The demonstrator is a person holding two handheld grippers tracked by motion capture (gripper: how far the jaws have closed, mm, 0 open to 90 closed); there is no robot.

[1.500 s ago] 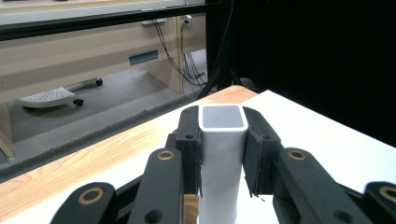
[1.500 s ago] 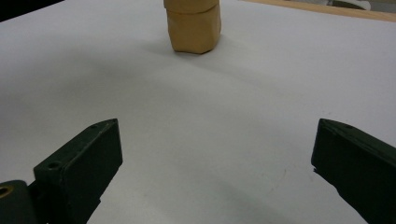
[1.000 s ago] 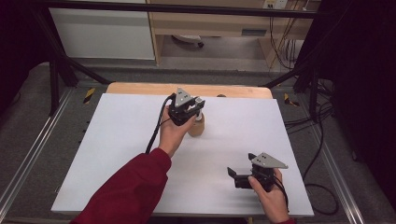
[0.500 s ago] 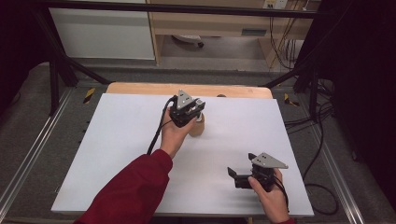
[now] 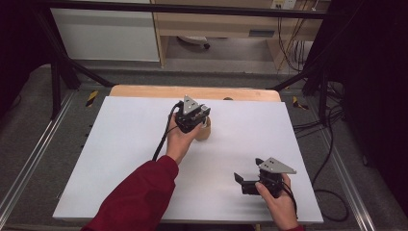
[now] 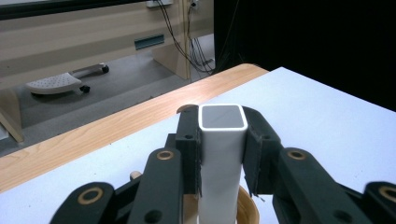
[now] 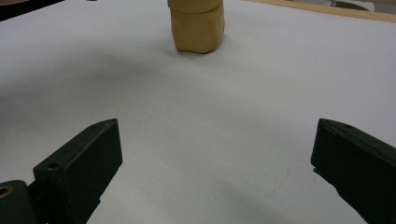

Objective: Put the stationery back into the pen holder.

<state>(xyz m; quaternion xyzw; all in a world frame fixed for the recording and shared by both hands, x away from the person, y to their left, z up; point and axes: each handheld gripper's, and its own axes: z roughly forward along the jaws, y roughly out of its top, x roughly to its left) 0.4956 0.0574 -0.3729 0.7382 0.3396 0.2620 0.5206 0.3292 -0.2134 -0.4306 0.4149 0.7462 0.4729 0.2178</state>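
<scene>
Bare white bench (image 5: pixel 120 159) all around; sole obstacle mid-bench: tan wooden holder (image 7: pixel 196 25), left gripper (image 5: pixel 192 115) above it.

Little has changed over the last second. In the high view the left claw (image 5: pixel 198 114), gripped around an upright white square tube (image 6: pixel 223 154), has shifted slightly: a second ago it sat a touch farther right and lower over the tan wooden holder (image 5: pixel 204 131) near the far middle of the worktop (image 5: pixel 120 144); half a second ago it had edged a little left and toward the far edge, and it sits about there now. The left hand (image 5: pixel 180 142) and the red sleeve (image 5: pixel 139 197) moved along with it. The change is too small to tell whether the tube rose or sank in the holder.
</scene>
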